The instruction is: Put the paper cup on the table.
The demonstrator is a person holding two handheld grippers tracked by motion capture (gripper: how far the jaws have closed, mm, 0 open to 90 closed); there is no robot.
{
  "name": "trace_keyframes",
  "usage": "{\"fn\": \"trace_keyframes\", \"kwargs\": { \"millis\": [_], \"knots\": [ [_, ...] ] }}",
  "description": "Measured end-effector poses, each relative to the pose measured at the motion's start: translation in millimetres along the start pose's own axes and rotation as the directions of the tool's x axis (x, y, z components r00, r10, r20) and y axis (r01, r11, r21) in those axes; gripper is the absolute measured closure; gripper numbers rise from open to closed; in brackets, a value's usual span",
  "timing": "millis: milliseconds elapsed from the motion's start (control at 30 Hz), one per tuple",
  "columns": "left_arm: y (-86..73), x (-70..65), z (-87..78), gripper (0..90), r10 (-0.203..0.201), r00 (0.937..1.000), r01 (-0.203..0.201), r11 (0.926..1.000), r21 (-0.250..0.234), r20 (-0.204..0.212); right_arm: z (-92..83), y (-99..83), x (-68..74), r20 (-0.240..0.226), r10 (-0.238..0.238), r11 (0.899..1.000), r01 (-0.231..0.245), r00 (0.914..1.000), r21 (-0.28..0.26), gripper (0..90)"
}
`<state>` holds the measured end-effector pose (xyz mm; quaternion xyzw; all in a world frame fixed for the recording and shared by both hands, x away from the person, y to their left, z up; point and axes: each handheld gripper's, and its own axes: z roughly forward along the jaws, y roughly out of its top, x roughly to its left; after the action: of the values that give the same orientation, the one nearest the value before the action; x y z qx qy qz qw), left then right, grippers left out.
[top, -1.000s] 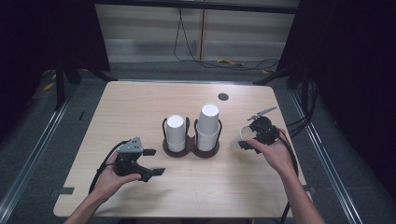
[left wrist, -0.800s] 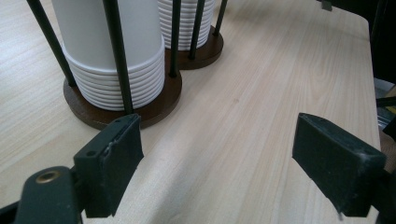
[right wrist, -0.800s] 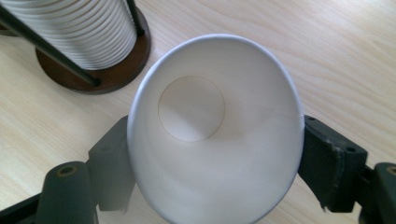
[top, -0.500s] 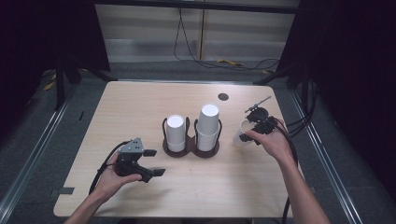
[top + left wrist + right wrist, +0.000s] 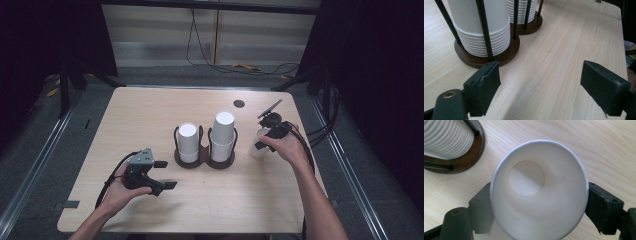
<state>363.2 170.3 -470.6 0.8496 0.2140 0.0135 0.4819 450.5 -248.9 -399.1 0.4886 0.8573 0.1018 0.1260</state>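
A dark wooden cup holder [image 5: 205, 161] with black rods stands mid-table and carries two stacks of white paper cups [image 5: 188, 142] [image 5: 223, 134]. Just right of it, my right gripper [image 5: 263, 140] is shut on a single white paper cup [image 5: 257, 147]. In the right gripper view that cup [image 5: 536, 192] sits mouth-up between the two jaws, low over the table. My left gripper [image 5: 167, 174] rests open at the front left with nothing in it. In the left gripper view the fingers [image 5: 485, 87] are spread wide and face the holder's base [image 5: 486, 58] and the nearer cup stack [image 5: 481, 27].
A small black round mark [image 5: 239, 103] lies on the wooden table [image 5: 150, 115] toward the back right. Cables trail from both grippers over the table's edges. Metal rails and floor cables surround the table.
My right gripper has carried the single cup slightly away from me, staying beside the holder. The left gripper has not moved.
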Motion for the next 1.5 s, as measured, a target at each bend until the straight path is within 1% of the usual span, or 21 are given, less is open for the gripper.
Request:
{"fn": "trace_keyframes", "kwargs": {
  "millis": [133, 167, 300, 367, 500, 600, 700, 767, 833, 867, 900, 1000, 1067, 1100, 1167, 1233, 1267, 1300, 1400, 1467, 1500],
  "knots": [
    [-0.3, 0.0, 0.0, 16.0, -0.004, 1.0000, 0.004, 1.0000, -0.002, 0.000, 5.3, 1.3, 1.0, 0.001, -0.002, 1.000, 0.002, 1.0000, 0.020, 19.6],
    [-0.2, 0.4, -0.1, 16.0, 0.001, 1.0000, -0.001, 1.0000, -0.002, -0.002, 6.7, 1.6, 1.2, 0.002, -0.007, 1.000, 0.007, 1.0000, 0.024, 19.5],
    [-0.4, 0.8, -0.4, 16.0, 0.004, 1.0000, -0.004, 1.0000, 0.001, -0.002, 9.7, 3.0, 2.9, 0.010, -0.003, 1.000, 0.003, 0.9999, 0.008, 18.7],
    [-1.0, 0.4, 0.2, 16.0, -0.004, 1.0000, 0.004, 1.0000, -0.001, 0.001, 11.3, 3.6, 4.1, 0.018, 0.001, 1.000, -0.001, 0.9998, 0.002, 18.2],
    [-1.4, 0.6, 0.8, 16.0, -0.005, 1.0000, 0.005, 1.0000, 0.001, -0.001, 14.4, 5.3, 4.3, 0.017, 0.023, 0.999, -0.022, 0.9996, -0.025, 17.6],
    [-1.8, 1.0, 0.3, 16.0, -0.005, 1.0000, 0.005, 1.0000, -0.004, -0.001, 15.7, 4.8, 3.6, 0.005, 0.035, 0.999, -0.035, 0.9994, -0.036, 17.2],
    [-2.4, 1.3, 0.4, 16.0, -0.018, 0.9998, 0.018, 0.9998, -0.008, 0.004, 16.5, 2.6, 3.5, -0.009, 0.042, 0.998, -0.043, 0.9991, -0.043, 16.7],
    [-3.1, 1.5, 0.8, 16.0, -0.012, 0.9999, 0.012, 0.9999, -0.004, 0.002, 18.2, 0.3, 4.0, -0.013, 0.049, 0.997, -0.049, 0.9987, -0.054, 16.5],
    [-3.2, 1.5, 1.5, 16.1, -0.015, 0.9999, 0.015, 0.9999, -0.004, 0.002, 21.2, -1.8, 4.2, -0.020, 0.053, 0.997, -0.054, 0.9984, -0.051, 16.1],
    [-3.1, 2.0, 1.1, 16.1, -0.008, 1.0000, 0.008, 1.0000, -0.003, 0.002, 22.2, -2.6, 3.7, -0.025, 0.055, 0.997, -0.056, 0.9982, -0.048, 16.1],
    [-3.0, 2.1, 0.9, 16.1, -0.009, 1.0000, 0.009, 1.0000, -0.003, 0.003, 22.7, -3.2, 2.9, -0.037, 0.068, 0.996, -0.070, 0.9970, -0.049, 16.3],
    [-3.0, 2.2, 0.5, 16.1, -0.006, 1.0000, 0.006, 1.0000, -0.002, 0.002, 22.7, -4.1, 1.6, -0.051, 0.078, 0.995, -0.081, 0.9957, -0.061, 16.1],
    [-3.1, 2.1, 0.0, 16.1, -0.012, 0.9999, 0.012, 0.9999, -0.005, 0.001, 22.7, -5.1, 1.9, -0.064, 0.086, 0.994, -0.091, 0.9942, -0.069, 15.9],
    [-3.1, 2.1, 0.0, 16.1, -0.017, 0.9998, 0.017, 0.9998, -0.010, 0.003, 23.2, -6.0, 1.9, -0.068, 0.082, 0.993, -0.087, 0.9943, -0.075, 15.9],
    [-3.1, 2.1, 0.0, 16.1, -0.016, 0.9999, 0.016, 0.9998, -0.011, 0.001, 25.0, -8.8, 3.1, -0.057, 0.092, 0.992, -0.096, 0.9942, -0.083, 16.0],
    [-3.1, 2.5, 0.0, 16.1, -0.011, 0.9999, 0.011, 0.9999, -0.005, 0.002, 28.8, -12.8, 1.9, -0.079, 0.114, 0.989, -0.121, 0.9903, -0.089, 16.1],
    [-3.2, 2.4, 0.1, 16.1, -0.011, 0.9999, 0.011, 0.9999, -0.003, 0.002, 30.5, -14.4, 1.0, -0.094, 0.114, 0.989, -0.122, 0.9891, -0.087, 16.2],
    [-3.2, 2.2, 0.3, 16.1, -0.013, 0.9999, 0.013, 0.9999, -0.003, 0.001, 31.2, -15.6, 0.5, -0.096, 0.116, 0.988, -0.124, 0.9886, -0.087, 16.4],
    [-3.0, 2.7, -0.1, 16.0, -0.010, 1.0000, 0.010, 0.9999, -0.005, -0.002, 29.1, -19.8, 0.1, -0.096, 0.131, 0.981, -0.143, 0.9867, -0.129, 16.2],
    [-3.1, 3.3, -0.4, 16.0, -0.012, 0.9999, 0.012, 0.9999, -0.004, -0.002, 30.5, -23.3, 0.9, -0.115, 0.132, 0.981, -0.146, 0.9846, -0.129, 16.2],
    [-3.2, 3.1, -0.1, 16.0, -0.021, 0.9998, 0.021, 0.9998, -0.006, -0.003, 31.6, -25.3, 0.8, -0.116, 0.133, 0.980, -0.148, 0.9843, -0.131, 16.2]
  ]
}}
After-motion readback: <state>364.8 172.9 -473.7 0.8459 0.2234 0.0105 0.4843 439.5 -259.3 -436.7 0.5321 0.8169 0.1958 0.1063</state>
